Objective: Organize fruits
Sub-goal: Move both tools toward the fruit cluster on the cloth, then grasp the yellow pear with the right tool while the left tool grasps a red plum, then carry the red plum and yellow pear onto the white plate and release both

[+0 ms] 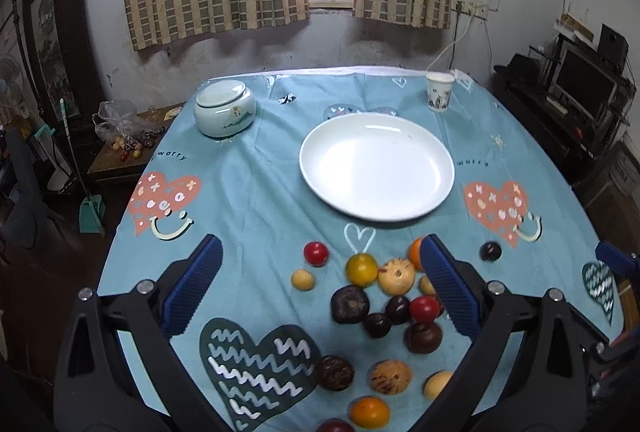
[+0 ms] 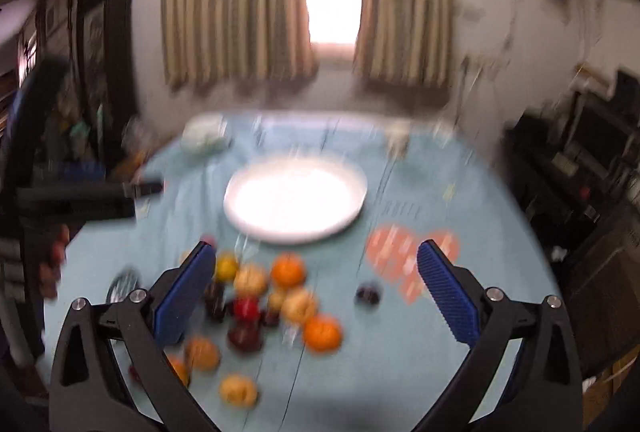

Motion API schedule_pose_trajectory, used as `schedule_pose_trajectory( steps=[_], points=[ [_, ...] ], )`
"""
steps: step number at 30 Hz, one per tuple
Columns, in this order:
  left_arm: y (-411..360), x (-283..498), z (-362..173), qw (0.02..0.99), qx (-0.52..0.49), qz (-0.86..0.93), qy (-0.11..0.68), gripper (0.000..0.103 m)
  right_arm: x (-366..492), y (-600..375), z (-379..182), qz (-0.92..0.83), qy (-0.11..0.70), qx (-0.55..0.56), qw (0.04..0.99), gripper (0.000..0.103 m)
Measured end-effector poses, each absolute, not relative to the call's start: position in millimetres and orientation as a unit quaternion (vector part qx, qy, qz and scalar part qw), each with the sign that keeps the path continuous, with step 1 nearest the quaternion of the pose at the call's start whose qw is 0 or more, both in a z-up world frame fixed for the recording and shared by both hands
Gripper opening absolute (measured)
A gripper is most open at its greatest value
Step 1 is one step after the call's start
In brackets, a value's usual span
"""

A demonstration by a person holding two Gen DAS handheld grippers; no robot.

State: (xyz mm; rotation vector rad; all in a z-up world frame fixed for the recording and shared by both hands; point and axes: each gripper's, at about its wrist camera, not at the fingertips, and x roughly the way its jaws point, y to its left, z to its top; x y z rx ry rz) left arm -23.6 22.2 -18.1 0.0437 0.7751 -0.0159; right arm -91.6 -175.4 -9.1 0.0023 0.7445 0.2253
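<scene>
So both my claws hang wide open, holding nothing. Left claw (image 1: 322, 282) is nearer: fruits (image 1: 376, 296) lie scattered on the counter (image 1: 256, 192) right between its fingers, the empty white plate (image 1: 377, 166) straight ahead beyond them.

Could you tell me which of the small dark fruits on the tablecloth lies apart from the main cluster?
It is the dark fruit off to the right, near the orange heart print. It lies alone on bare cloth, whereas the other dark ones are bunched with the rest of the fruit.
</scene>
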Motion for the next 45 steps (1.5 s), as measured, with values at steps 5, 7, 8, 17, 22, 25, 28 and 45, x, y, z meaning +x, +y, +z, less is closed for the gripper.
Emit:
schedule_pose_trajectory(
  steps=[5,7,8,17,22,25,28,45],
  points=[
    [35.8,-45.4,-44.5,0.914,0.038,-0.028,0.403,0.1,-94.0,-181.2,-60.6,0.126,0.465,0.019,0.876,0.102],
    [40.8,-56.6,-55.5,0.909,0.042,-0.039,0.412,0.1,-103.7,-178.1,-80.5,0.148,0.5,0.029,0.853,0.102],
    [42.4,-61.8,-60.5,0.907,0.044,-0.044,0.416,0.1,-106.6,-174.2,-88.3,0.161,0.512,0.025,0.843,0.102],
    [42.9,-121.5,-115.3,0.867,0.067,-0.128,0.477,0.1,-122.0,-111.4,-122.5,0.267,0.557,-0.067,0.784,0.067],
    [42.2,-129.0,-133.2,0.852,0.052,-0.129,0.504,0.1,-111.4,-101.9,-135.3,0.245,0.556,-0.103,0.788,0.064],
    [40.5,-126.9,-142.0,0.846,0.045,-0.128,0.516,0.099,-104.3,-100.3,-143.5,0.256,0.572,-0.103,0.773,0.039],
    [40.1,-120.3,-152.4,0.836,0.039,-0.125,0.533,0.084,-105.3,-95.8,-140.8,0.26,0.573,-0.118,0.768,0.039],
    [25.6,-79.8,-111.5,0.836,0.02,-0.178,0.519,0.036,-97.0,-136.2,-122.7,0.24,0.572,-0.062,0.782,0.038]
  ],
)
